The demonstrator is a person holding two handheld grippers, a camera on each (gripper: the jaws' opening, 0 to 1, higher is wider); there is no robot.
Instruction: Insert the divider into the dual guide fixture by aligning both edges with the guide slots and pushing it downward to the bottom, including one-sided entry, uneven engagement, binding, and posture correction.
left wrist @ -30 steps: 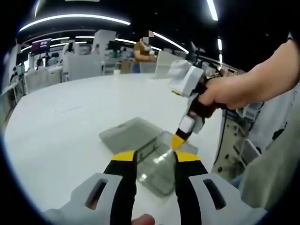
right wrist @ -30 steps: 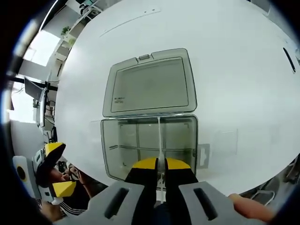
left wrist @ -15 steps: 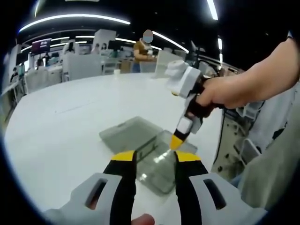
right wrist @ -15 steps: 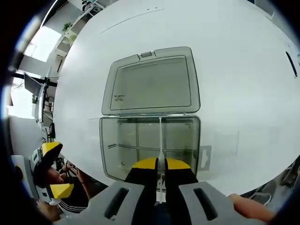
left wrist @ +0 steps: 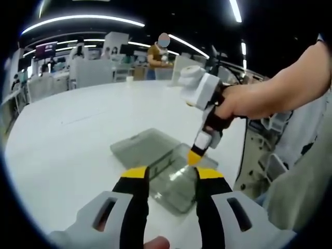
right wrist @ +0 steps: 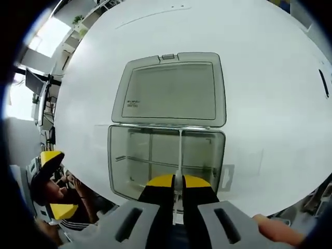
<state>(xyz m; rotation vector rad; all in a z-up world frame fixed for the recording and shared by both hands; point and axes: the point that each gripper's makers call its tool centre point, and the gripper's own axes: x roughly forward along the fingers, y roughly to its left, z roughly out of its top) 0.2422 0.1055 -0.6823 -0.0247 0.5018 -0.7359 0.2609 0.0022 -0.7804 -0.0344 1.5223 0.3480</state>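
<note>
In the right gripper view, the right gripper (right wrist: 175,181) rises from the bottom centre with its fingers (right wrist: 162,182) pressed on a thin clear divider (right wrist: 180,155), held edge-on so it reads as a pale line running up from the fingertips across the open box. That box, the guide fixture (right wrist: 166,162), is a smoky transparent case lying open on the white counter (right wrist: 270,93), its lid (right wrist: 171,91) folded flat toward the upper part of the frame. A crosswise partition (right wrist: 155,164) already sits inside the fixture.

The divider looks lined up with the far wall's slot, but how deep it sits cannot be told from here. I judge it as entered and not yet driven to the bottom, so the downward push and any straightening are left.

In the left gripper view, the left gripper (left wrist: 169,176) sits at the bottom centre, its fingers (left wrist: 136,176) spread and empty, hovering just short of the fixture's near corner. A person's hand (left wrist: 241,104) comes in from the right of that frame.
</note>
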